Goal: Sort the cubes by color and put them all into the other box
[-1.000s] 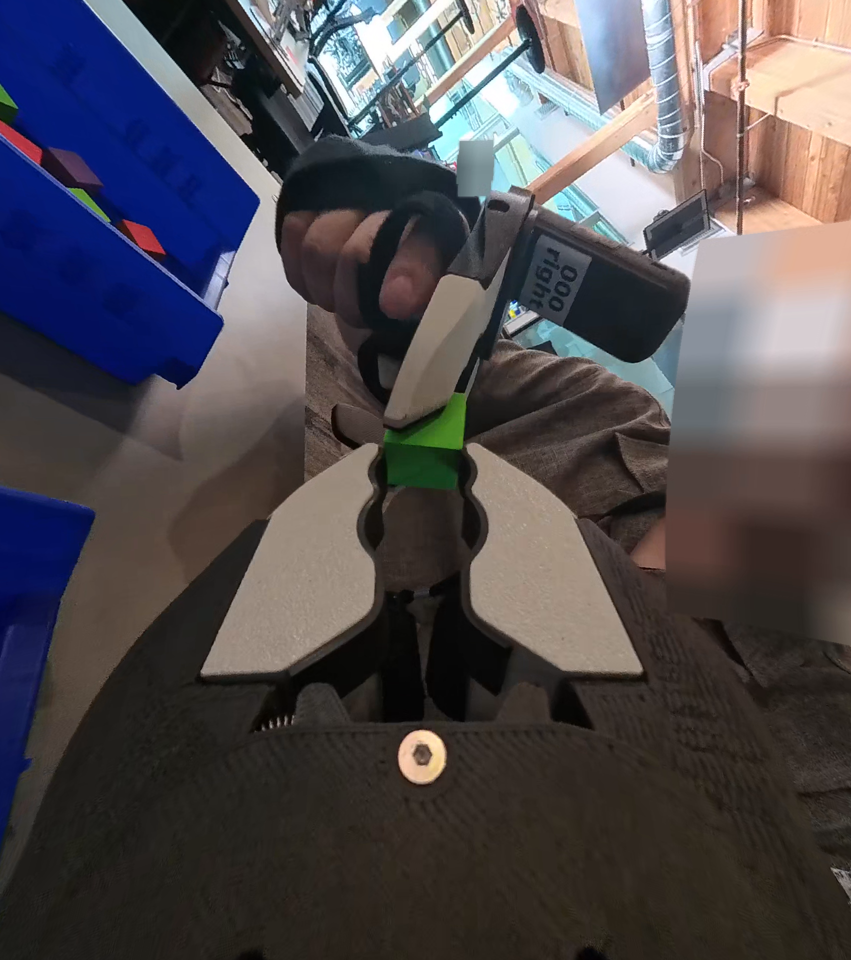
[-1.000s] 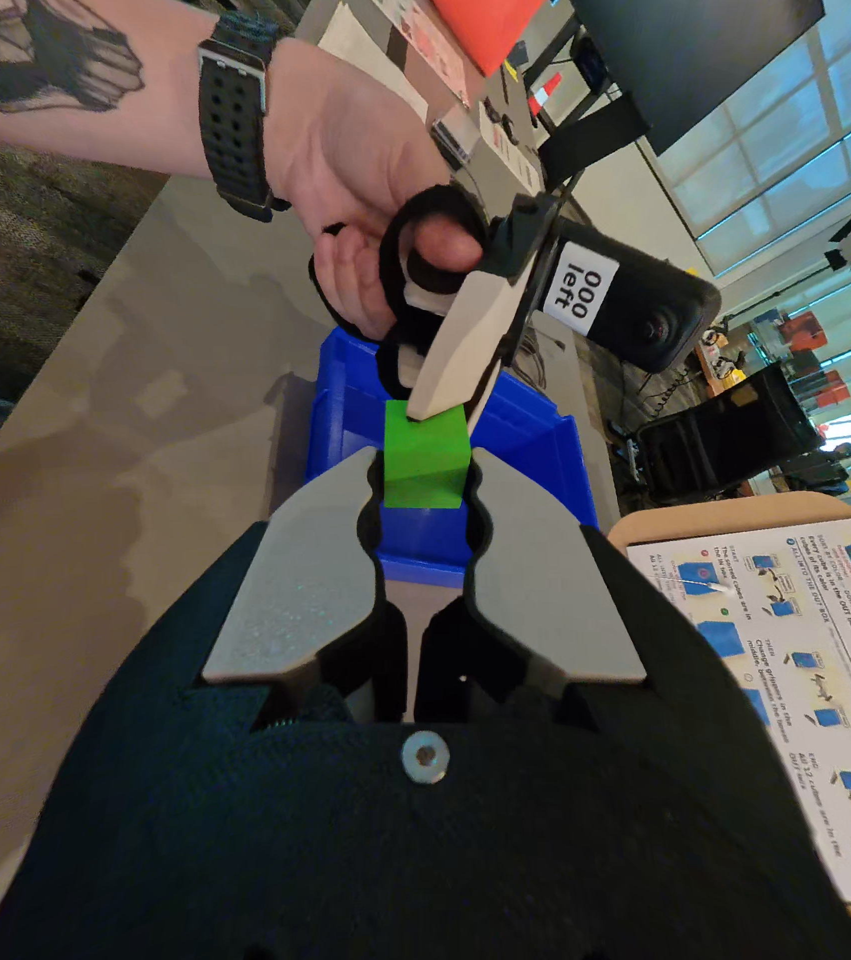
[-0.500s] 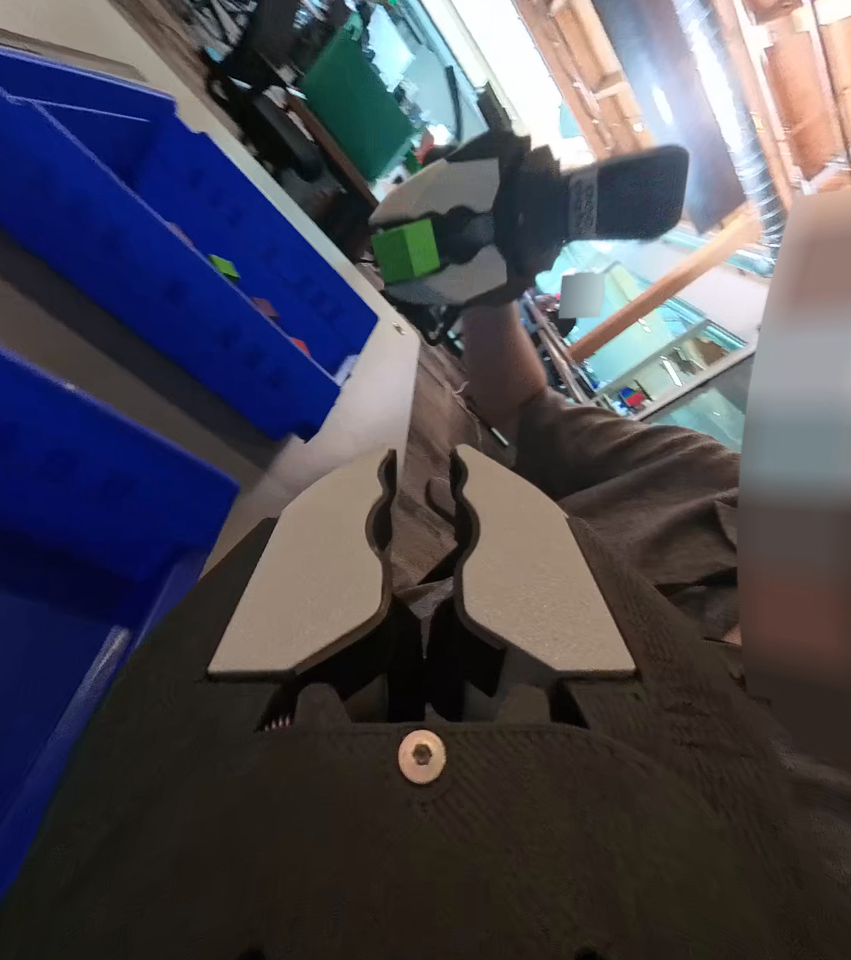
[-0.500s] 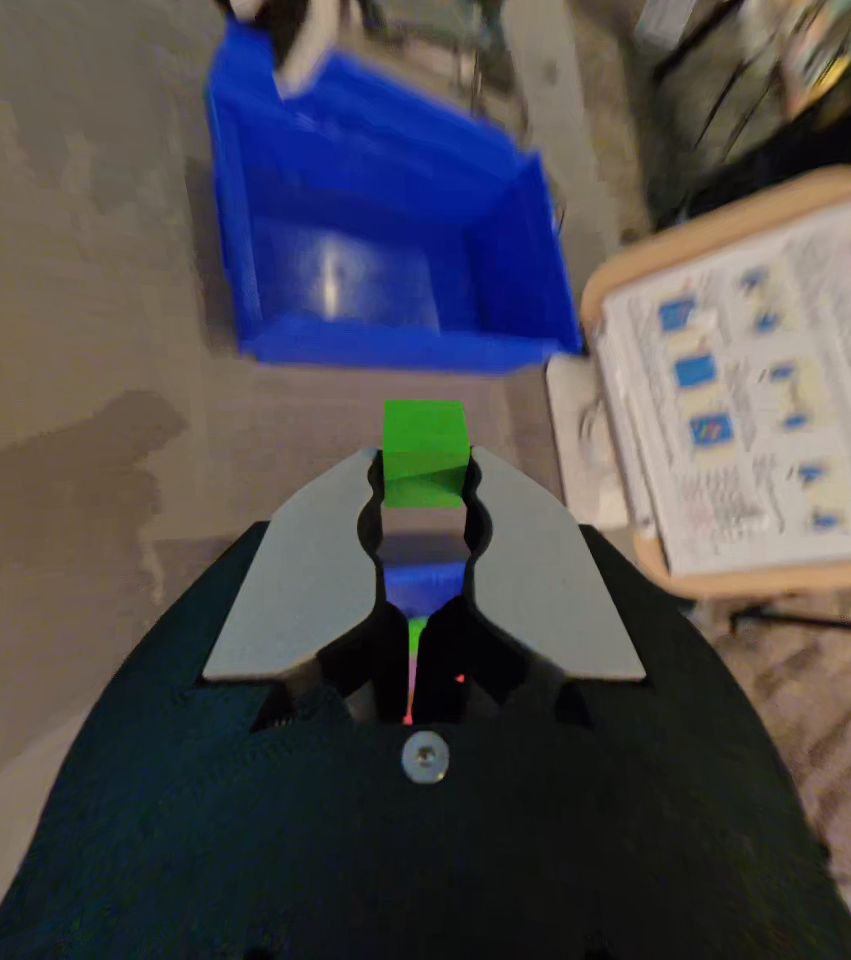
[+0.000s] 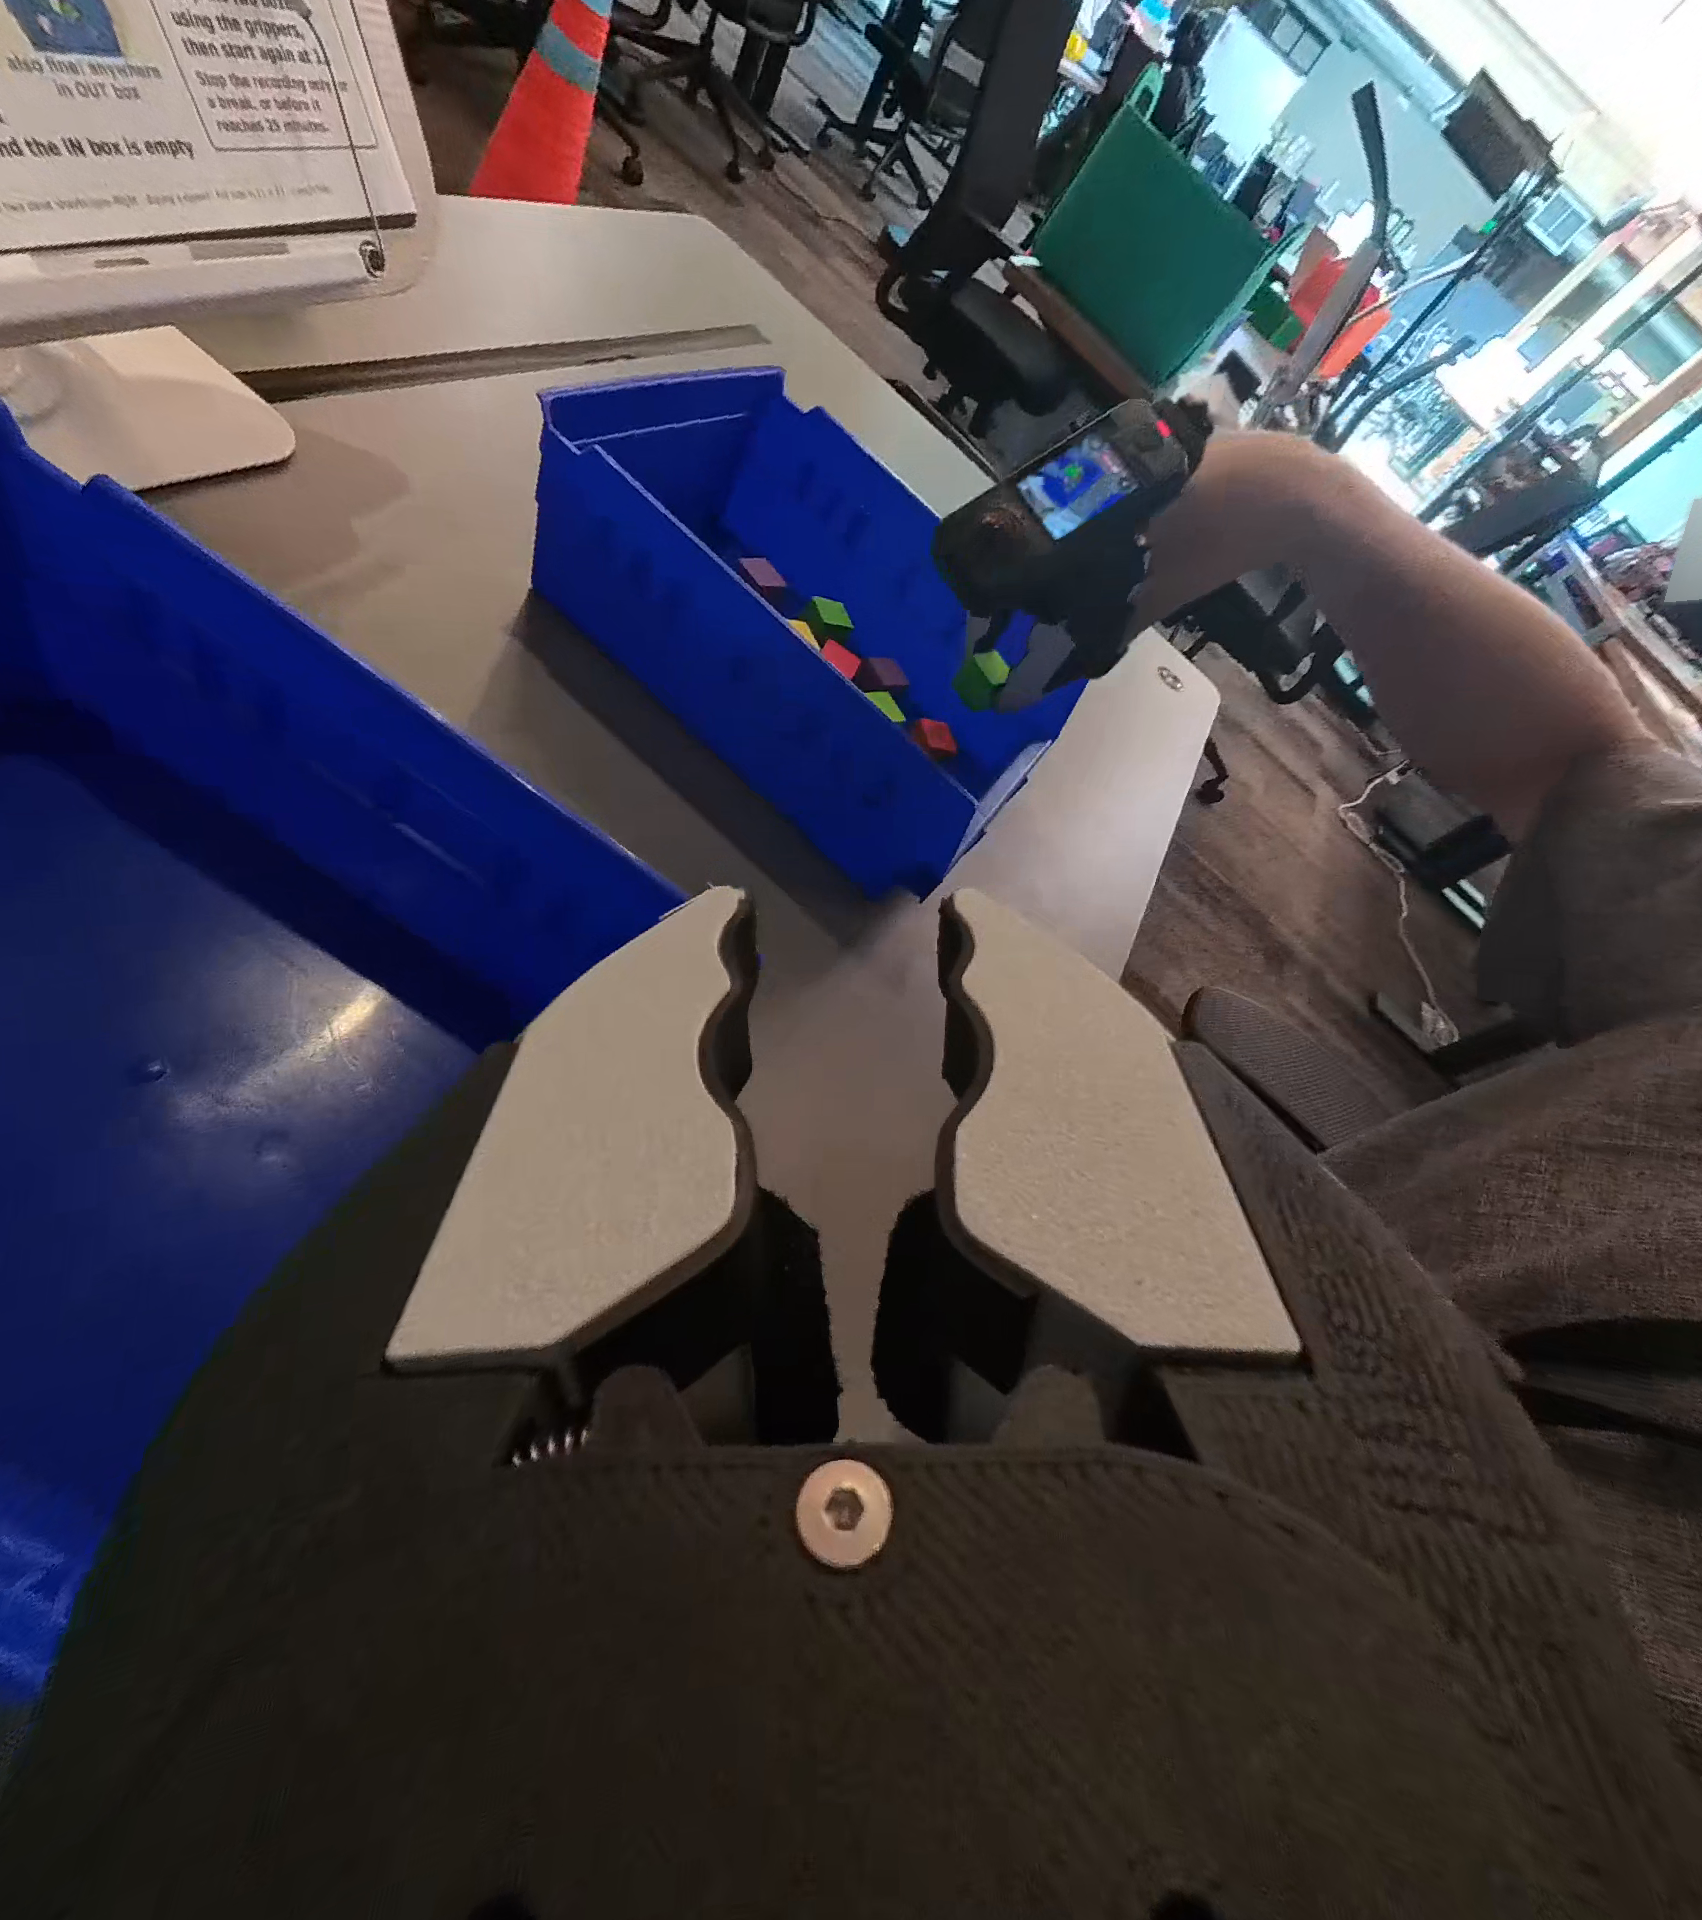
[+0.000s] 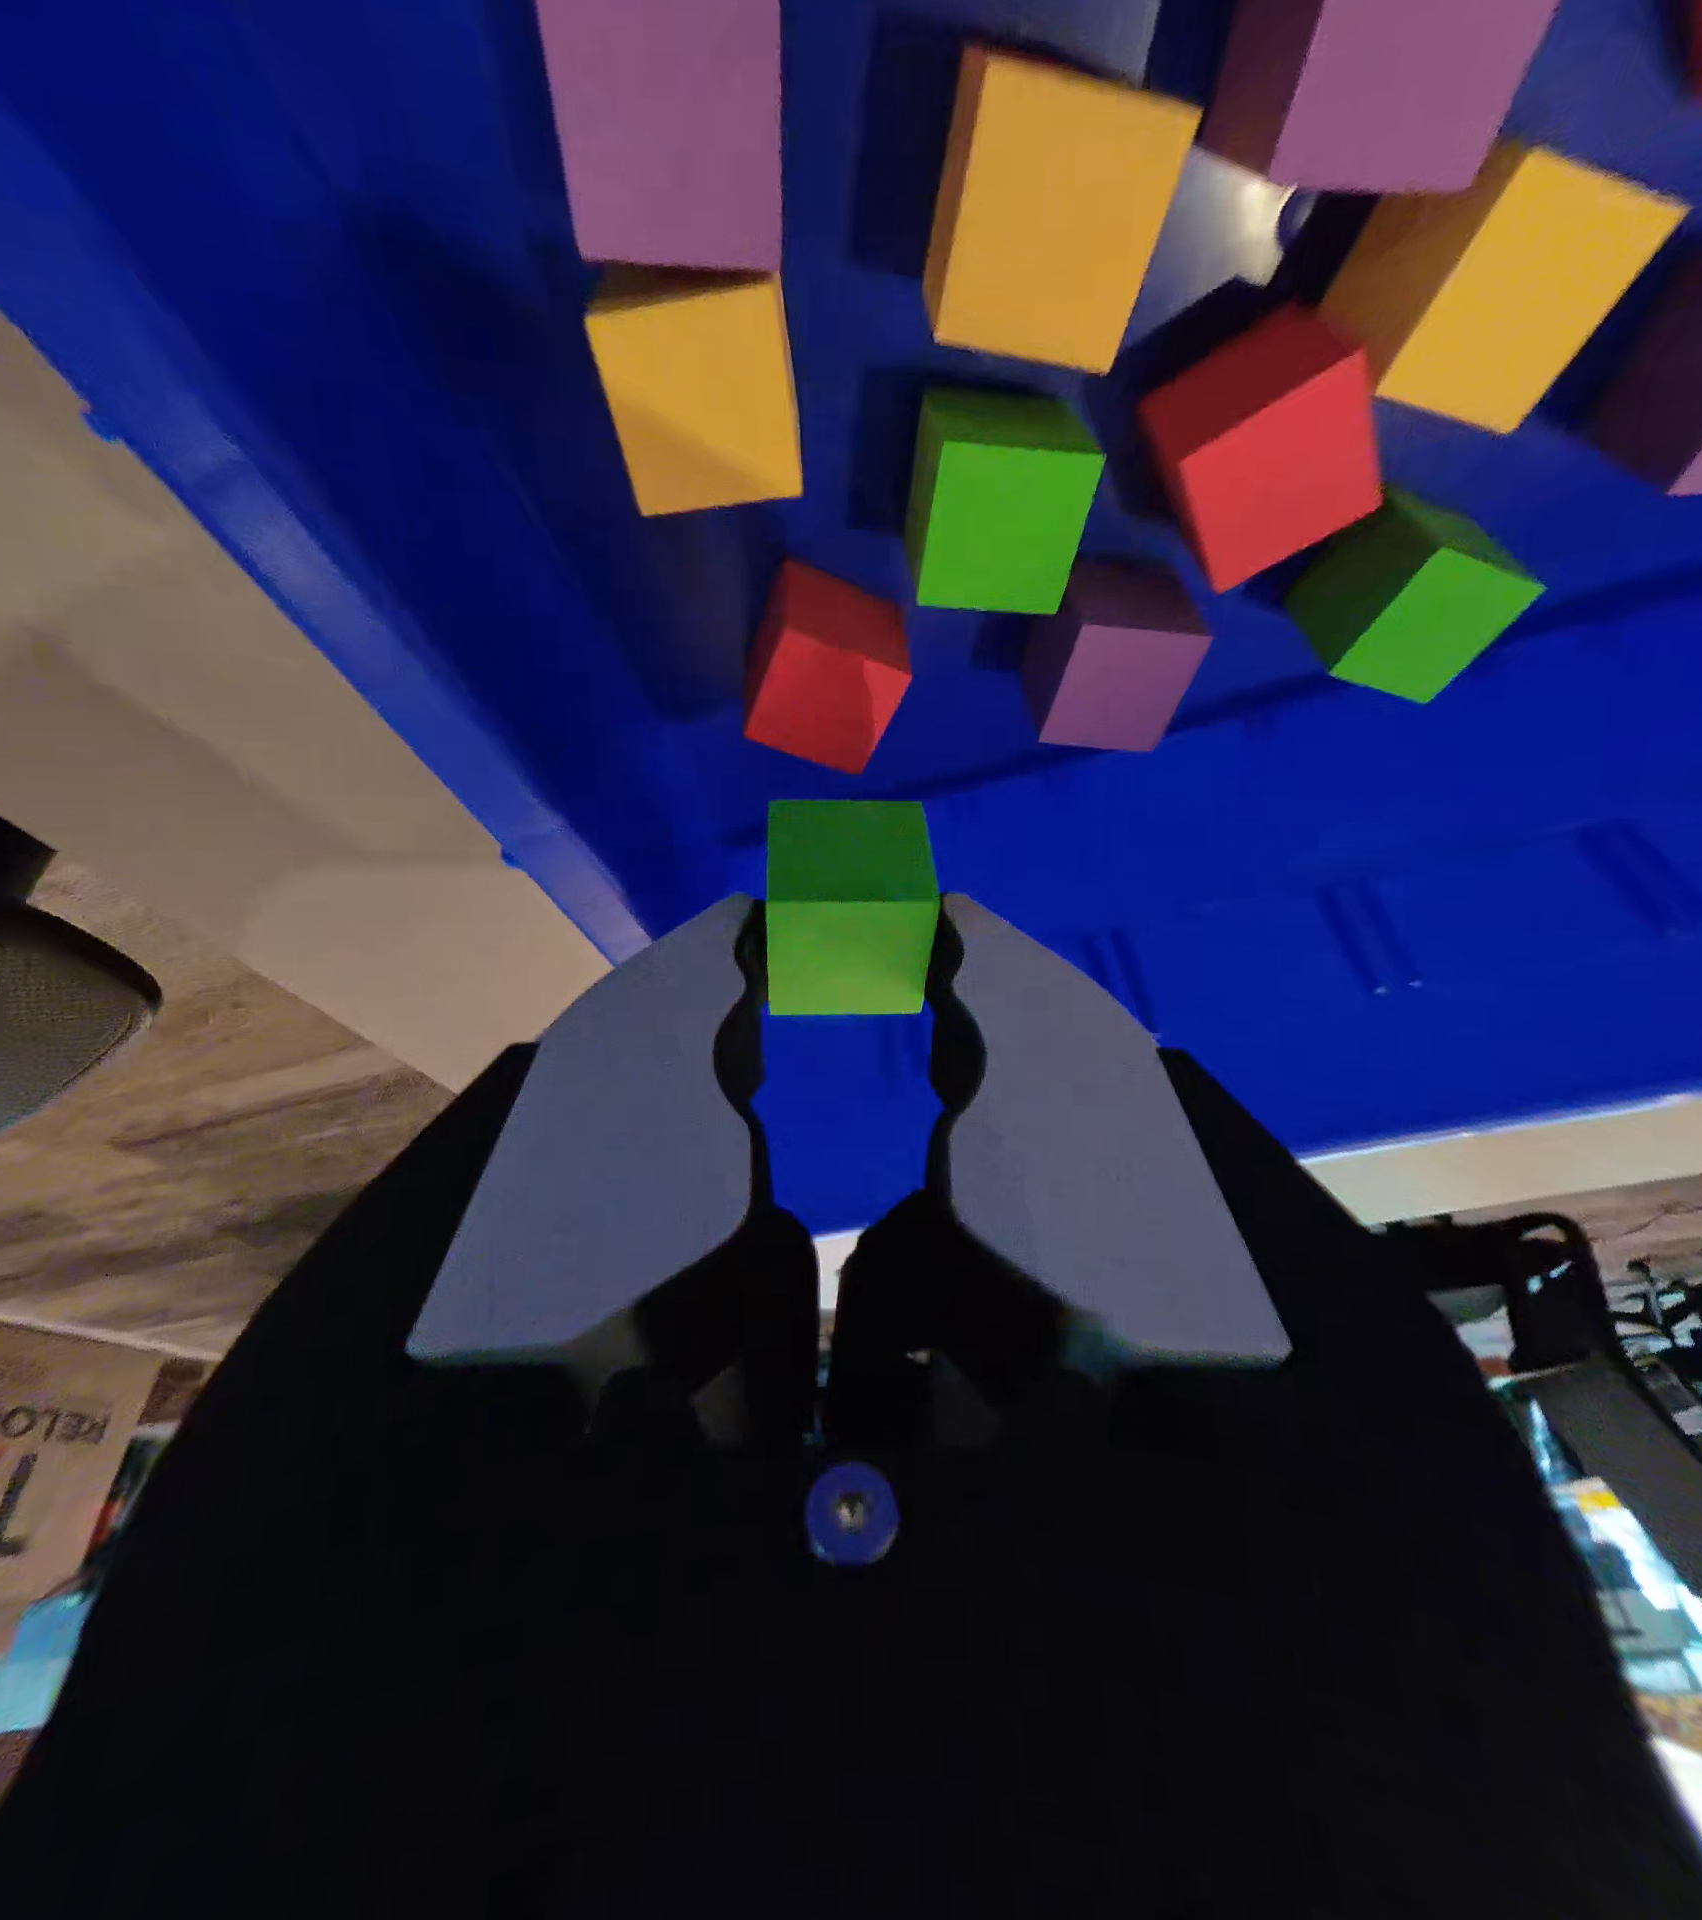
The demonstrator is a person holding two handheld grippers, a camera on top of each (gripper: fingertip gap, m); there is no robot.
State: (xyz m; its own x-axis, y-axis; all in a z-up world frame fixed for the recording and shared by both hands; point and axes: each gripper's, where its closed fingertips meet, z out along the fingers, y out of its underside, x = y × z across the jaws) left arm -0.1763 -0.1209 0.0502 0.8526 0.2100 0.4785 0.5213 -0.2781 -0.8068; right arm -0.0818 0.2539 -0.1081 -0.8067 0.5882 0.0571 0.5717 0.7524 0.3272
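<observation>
- Right hand-held gripper [image 6: 849, 914] is clamped on a green cube [image 6: 849, 935] at its fingertips; it hangs over the far bin [image 5: 681, 582] near the worktop's [image 5: 411, 540] far corner; this cube is clear of the bin floor
- Below it in that bin lie loose cubes: red cube [image 6: 826, 670], purple cube [image 6: 1117, 665], two more green ones, yellow ones; none touches the held cube
- Left hand-held gripper [image 5: 842, 935] has its jaws apart with nothing between them; it hovers above the worktop's near edge, just beside the near bin [image 5: 151, 935]
- A sign stand [image 5: 99, 395] sits at the back edge; an orange cone [image 5: 546, 104] stands on the floor beyond
</observation>
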